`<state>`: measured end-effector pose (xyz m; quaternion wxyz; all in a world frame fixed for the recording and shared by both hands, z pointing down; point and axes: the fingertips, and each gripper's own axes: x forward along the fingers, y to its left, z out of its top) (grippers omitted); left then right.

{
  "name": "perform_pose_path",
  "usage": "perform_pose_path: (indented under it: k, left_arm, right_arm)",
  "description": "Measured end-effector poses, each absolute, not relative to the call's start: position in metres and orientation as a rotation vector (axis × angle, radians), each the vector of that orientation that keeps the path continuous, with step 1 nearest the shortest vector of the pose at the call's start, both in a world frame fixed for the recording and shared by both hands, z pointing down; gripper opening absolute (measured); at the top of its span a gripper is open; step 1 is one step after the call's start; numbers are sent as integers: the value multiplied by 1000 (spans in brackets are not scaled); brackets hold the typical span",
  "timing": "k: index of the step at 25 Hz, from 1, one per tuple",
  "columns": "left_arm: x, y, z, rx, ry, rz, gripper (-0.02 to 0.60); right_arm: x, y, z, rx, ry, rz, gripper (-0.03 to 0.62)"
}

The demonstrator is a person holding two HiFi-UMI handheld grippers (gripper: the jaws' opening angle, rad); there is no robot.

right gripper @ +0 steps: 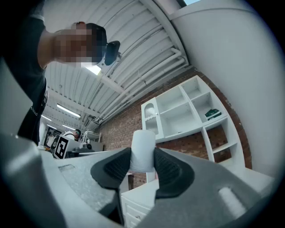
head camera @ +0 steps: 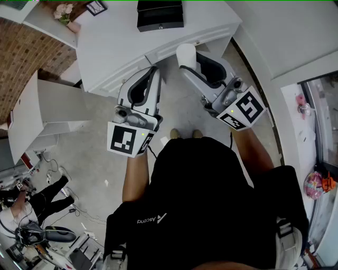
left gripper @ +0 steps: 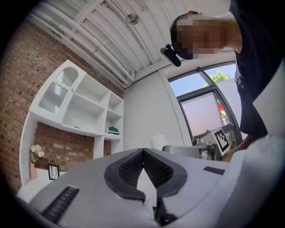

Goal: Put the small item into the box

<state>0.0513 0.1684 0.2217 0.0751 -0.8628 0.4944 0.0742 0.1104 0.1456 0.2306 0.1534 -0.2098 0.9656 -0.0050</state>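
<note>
My right gripper (head camera: 188, 62) is raised in front of me and shut on a small white cylinder (head camera: 186, 55). In the right gripper view the cylinder (right gripper: 143, 151) stands upright between the two dark pads (right gripper: 169, 171), its top sticking out above them. A black box (head camera: 160, 15) lies on the white table (head camera: 113, 50) straight ahead, beyond both grippers. My left gripper (head camera: 154, 73) is held up beside the right one, short of the table edge. In its own view the left gripper (left gripper: 143, 152) has its jaws closed tip to tip with nothing between them.
A small framed picture (head camera: 96, 7) and a vase of flowers (head camera: 64, 11) stand at the table's far left. A white shelf unit (left gripper: 75, 104) hangs on the brick wall. Another person (head camera: 29, 203) sits among cables at the lower left. My feet (head camera: 185, 134) show below.
</note>
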Motion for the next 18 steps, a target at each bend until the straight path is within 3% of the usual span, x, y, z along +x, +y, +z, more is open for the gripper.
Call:
perform_pose_path:
  k: [18]
  left_arm:
    - [74,165,223,-2534,1555,169,-2]
  right_arm:
    - [143,144,230,-541,2739,-36,164]
